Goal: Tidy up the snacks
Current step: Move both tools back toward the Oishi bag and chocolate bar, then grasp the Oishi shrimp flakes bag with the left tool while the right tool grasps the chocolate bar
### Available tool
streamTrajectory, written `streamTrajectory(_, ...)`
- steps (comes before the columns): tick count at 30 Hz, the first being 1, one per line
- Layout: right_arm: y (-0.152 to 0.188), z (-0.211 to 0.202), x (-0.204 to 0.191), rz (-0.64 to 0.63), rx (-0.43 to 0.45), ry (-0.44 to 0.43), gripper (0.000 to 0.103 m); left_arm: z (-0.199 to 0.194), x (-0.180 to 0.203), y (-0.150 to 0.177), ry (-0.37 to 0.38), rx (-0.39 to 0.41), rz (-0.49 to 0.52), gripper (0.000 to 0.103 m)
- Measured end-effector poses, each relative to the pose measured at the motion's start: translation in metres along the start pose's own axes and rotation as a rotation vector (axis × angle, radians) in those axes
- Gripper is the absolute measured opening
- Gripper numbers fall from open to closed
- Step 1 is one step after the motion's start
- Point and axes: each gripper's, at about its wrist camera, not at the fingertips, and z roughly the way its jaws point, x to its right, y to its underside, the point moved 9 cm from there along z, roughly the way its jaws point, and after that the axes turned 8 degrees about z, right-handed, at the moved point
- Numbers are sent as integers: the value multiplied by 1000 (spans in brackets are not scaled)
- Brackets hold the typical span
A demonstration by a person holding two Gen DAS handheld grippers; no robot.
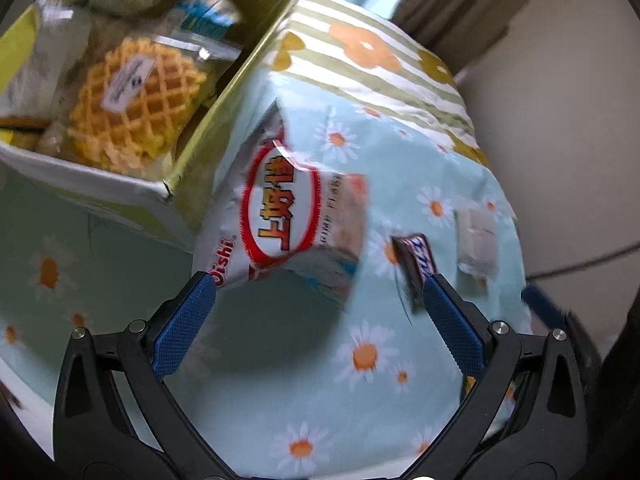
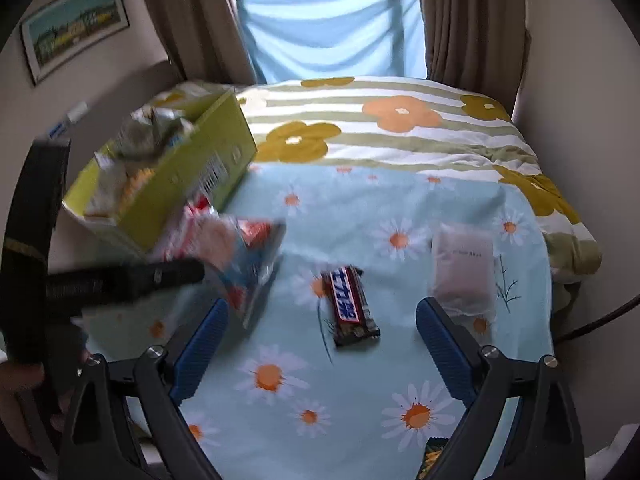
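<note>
- On the daisy-print cloth (image 2: 360, 420): a crinkly white chip bag (image 1: 296, 216) lies against the green cardboard box (image 2: 188, 184), which holds a gridded waffle (image 1: 136, 104).
- Right of it lie a glossy chocolate bar (image 2: 352, 304) and a pale pouch (image 2: 464, 272).
- Left gripper (image 1: 320, 292) spread wide, one finger at the bag's near edge; right gripper (image 2: 320, 320) spread, empty, straddling the bar.

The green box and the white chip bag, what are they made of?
The yellow-green snack box looks like thin matte cardboard: flat folded walls, printed barcode. The white Oishi chip bag looks like glossy plastic film, crinkled and shiny.
</note>
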Motion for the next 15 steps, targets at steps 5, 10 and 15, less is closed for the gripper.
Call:
streamTrajectory(5, 21, 22, 8, -22, -20, -2, 93, 24, -4, 8, -3, 44, -63, 102)
streamTrajectory(10, 29, 33, 16, -43, -31, -4, 93, 35, -1, 14, -7, 60, -60, 102)
streamTrajectory(15, 29, 40, 19, -44, -41, -14, 93, 48, 8, 5, 15, 64, -62, 102)
